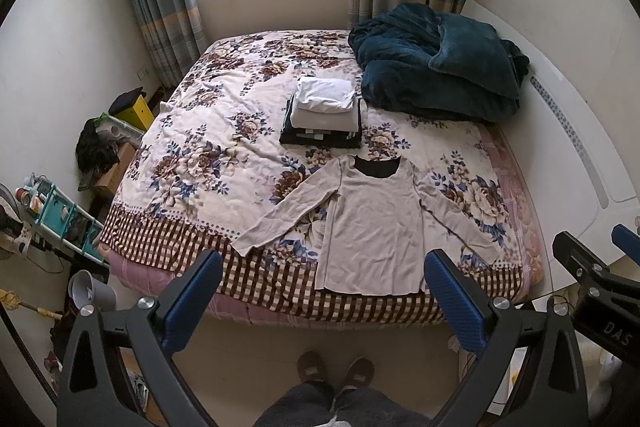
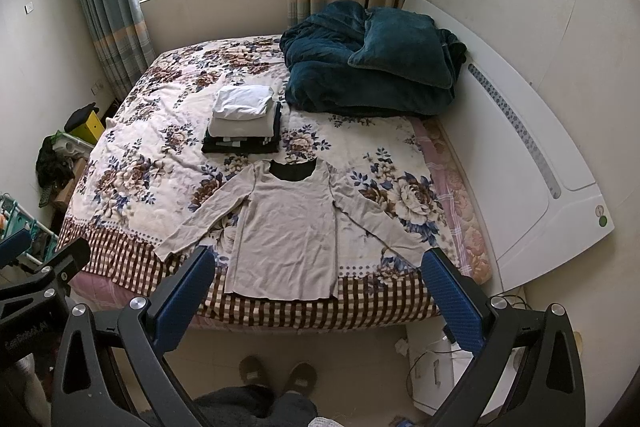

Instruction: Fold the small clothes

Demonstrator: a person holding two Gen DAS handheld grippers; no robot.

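Beige top (image 1: 370, 227): long-sleeve, spread flat face-up on the bed (image 1: 192, 147), hem at the checkered edge nearest the person, both sleeves angled out, dark lining showing at the neckline
Left gripper (image 1: 322, 301): jaws spread wide, nothing in them, held up off the bed over the floor; the top's hem lies just past its fingertips, no contact
Right gripper (image 2: 318, 301): same deal, wide open and empty, hanging short of the hem
Folded stack (image 1: 324, 115): white pieces on dark ones, just beyond the top's collar, not touching it
Teal blanket (image 1: 436, 67): bunched at the headboard corner, well apart from the top
Slippers (image 1: 334, 373): person's feet on the floor, right by the bed's edge
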